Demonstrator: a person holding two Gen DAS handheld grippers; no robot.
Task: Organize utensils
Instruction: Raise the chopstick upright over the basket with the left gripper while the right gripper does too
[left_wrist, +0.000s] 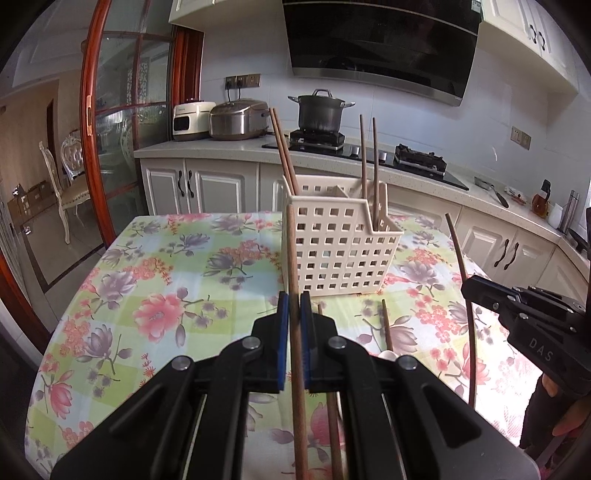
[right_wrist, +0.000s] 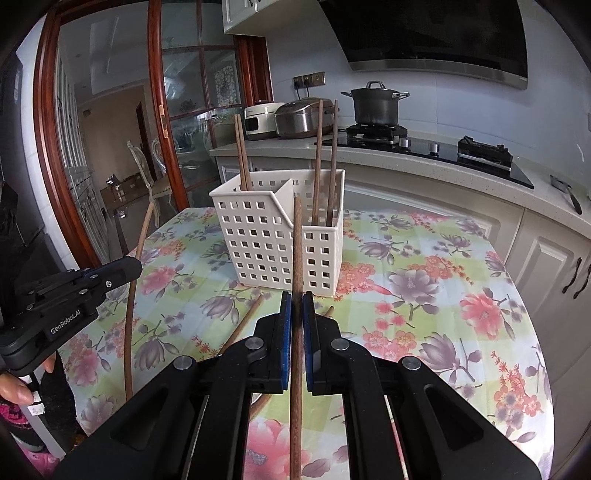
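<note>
A white perforated utensil basket (left_wrist: 332, 254) stands on the flowered table; it also shows in the right wrist view (right_wrist: 273, 243). Three brown chopsticks stand in it, one at the back left (right_wrist: 242, 155) and two at the right (right_wrist: 325, 162). My left gripper (left_wrist: 294, 306) is shut on a brown chopstick (left_wrist: 293, 258), held upright in front of the basket. My right gripper (right_wrist: 296, 306) is shut on another brown chopstick (right_wrist: 296, 258), also upright. Each gripper shows from the side in the other view, the right (left_wrist: 476, 288) and the left (right_wrist: 125, 269).
Two loose chopsticks (right_wrist: 243, 325) lie on the flowered tablecloth (left_wrist: 166, 277) below the grippers, beside a white object (left_wrist: 388, 355). A counter behind holds a rice cooker (left_wrist: 238, 118), a pot (left_wrist: 320, 110) on the stove and a white appliance (left_wrist: 192, 120). A chair (left_wrist: 62, 184) stands at left.
</note>
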